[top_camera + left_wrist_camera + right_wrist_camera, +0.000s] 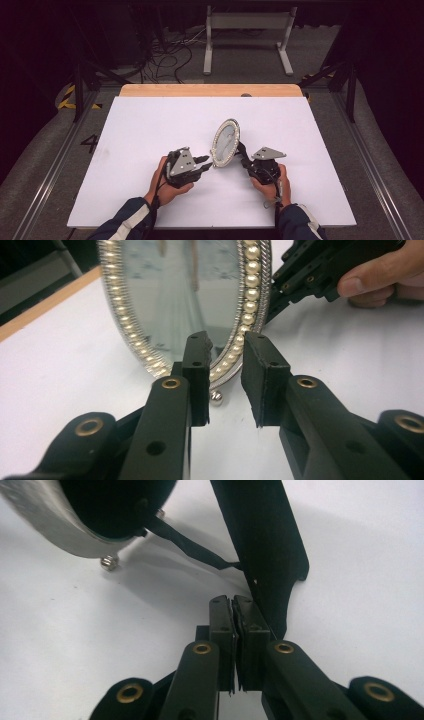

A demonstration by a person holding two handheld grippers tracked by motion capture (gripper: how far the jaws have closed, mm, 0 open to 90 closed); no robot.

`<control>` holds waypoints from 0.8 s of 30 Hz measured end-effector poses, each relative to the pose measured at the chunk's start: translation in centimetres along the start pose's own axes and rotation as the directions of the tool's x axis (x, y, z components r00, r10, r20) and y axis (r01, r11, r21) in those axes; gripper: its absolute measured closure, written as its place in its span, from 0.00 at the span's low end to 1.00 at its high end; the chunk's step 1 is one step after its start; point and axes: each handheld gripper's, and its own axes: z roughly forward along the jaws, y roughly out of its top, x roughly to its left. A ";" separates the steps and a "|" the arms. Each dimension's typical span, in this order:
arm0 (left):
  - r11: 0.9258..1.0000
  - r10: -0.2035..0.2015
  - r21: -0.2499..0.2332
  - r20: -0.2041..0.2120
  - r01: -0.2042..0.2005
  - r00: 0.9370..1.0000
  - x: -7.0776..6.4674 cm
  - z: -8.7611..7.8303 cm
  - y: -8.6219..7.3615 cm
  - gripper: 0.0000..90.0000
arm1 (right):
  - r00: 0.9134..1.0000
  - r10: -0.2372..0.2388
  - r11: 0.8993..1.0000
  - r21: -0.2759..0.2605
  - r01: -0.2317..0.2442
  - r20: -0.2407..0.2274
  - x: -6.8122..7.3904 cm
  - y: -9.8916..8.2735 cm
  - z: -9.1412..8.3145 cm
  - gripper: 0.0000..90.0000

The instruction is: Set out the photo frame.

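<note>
Mirror (225, 141): one, oval, pearl-rimmed frame, standing near upright on the white worktop (150, 125), long axis roughly vertical with a slight tilt. It sits between the two hand-held grippers, just ahead of both.

Left hand-held gripper (206, 163): jaws spread, nothing between them. In the left gripper view the mirror's lower rim (235, 347) lies straight ahead of the jaw tips, just past them and lined up with the gap; whether the pads touch the rim can't be told. One small ball foot (216, 397) shows under the rim, resting on the worktop.

Right hand-held gripper (244, 159): jaws pressed together; in the right gripper view they appear to pinch the black stand (265, 545) at the mirror's back, low on its edge near the worktop. The dark back of the mirror (100, 510) is up and to the left of the jaws, with a thin black strap (190, 547) running from the back to the stand, and one ball foot (108, 562) below.

Key relation: the rim's edge runs upward across the left jaws' gap, so a close there would likely catch the bottom of the frame. The left is at the front face, the right at the rear; both look about equally near.

Count: one mirror, one stand, two hand-held grippers, two hands.
</note>
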 end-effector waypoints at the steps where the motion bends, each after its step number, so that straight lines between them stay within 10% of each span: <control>1: 1.000 -0.002 0.000 -0.005 0.002 1.000 0.3 -0.4 -0.1 0.79 | 1.000 -0.002 1.000 -0.004 0.002 0.004 0.0 0.0 -0.1 0.96; 14: 0.994 -0.075 0.076 -0.078 0.081 0.994 2.5 -6.0 -4.8 0.63 | 0.999 -0.015 0.998 -0.064 0.012 -0.047 2.1 0.4 -2.1 0.79; 24: 0.982 -0.111 0.137 -0.143 0.131 0.983 0.4 -9.9 -8.0 0.39 | 0.999 -0.029 0.994 -0.110 0.023 -0.047 3.6 0.5 -3.1 0.61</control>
